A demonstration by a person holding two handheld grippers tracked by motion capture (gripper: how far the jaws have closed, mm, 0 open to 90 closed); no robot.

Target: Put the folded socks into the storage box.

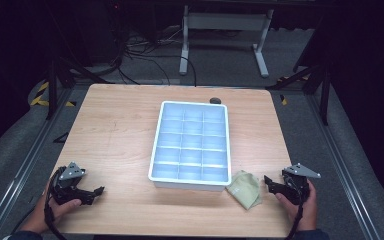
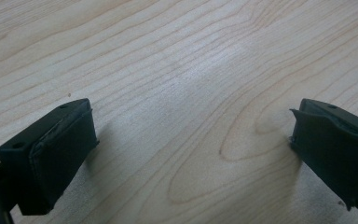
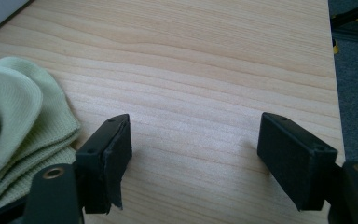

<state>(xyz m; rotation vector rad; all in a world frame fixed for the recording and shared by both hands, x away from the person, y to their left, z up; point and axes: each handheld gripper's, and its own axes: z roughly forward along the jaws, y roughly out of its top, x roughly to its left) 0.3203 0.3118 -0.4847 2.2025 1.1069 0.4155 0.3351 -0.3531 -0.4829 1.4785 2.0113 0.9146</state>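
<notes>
A crumpled pale green cloth is seen lying on the wooden table, touching the near right corner of the white compartment tray and just beside the right gripper. It is judged to be soft, light and limp (likely to sag and unfold when lifted), so a raised fold is best pinched. Both the right gripper and the left gripper are held with jaws spread wide over bare wood, nothing between them.

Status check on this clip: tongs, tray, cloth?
Left tongs and right tongs open, empty, on the table. Tray compartments look empty. Green cloth beside tray's near right corner, by right tongs.
</notes>
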